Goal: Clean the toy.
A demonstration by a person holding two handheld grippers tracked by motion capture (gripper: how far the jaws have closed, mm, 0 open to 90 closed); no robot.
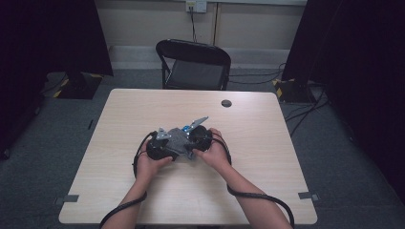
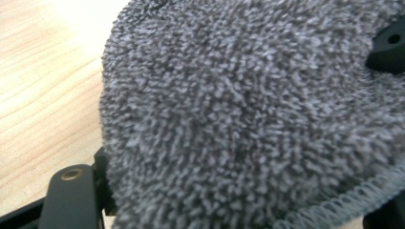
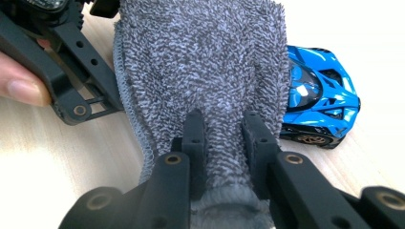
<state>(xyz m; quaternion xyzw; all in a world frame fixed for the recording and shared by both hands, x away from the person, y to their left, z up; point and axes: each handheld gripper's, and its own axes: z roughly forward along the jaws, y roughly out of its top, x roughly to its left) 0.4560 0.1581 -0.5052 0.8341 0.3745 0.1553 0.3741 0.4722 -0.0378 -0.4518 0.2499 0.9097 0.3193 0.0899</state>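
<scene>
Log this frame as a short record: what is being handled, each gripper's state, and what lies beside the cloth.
item handled: grey towel
right gripper: jaws shut on the towel's edge
left gripper: at the towel; whether it grips it is unclear
beside towel: blue toy car, wheels down on table
surface: light wooden table

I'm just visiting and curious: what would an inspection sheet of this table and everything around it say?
Surface: pale wooden table, with a dark round spot near its far edge.
Job's things: grey towel, partly draped over a blue toy car.
Clutter: nothing seen.
Grippers: right tongs pinch a fold of the towel; left tongs are at the towel, whose pile covers their camera, grip not visible.
Cables: a black cable trails from each hand; more lie on the floor.
Surroundings: black folding chair, grey carpet, dark curtains, wall socket.
</scene>
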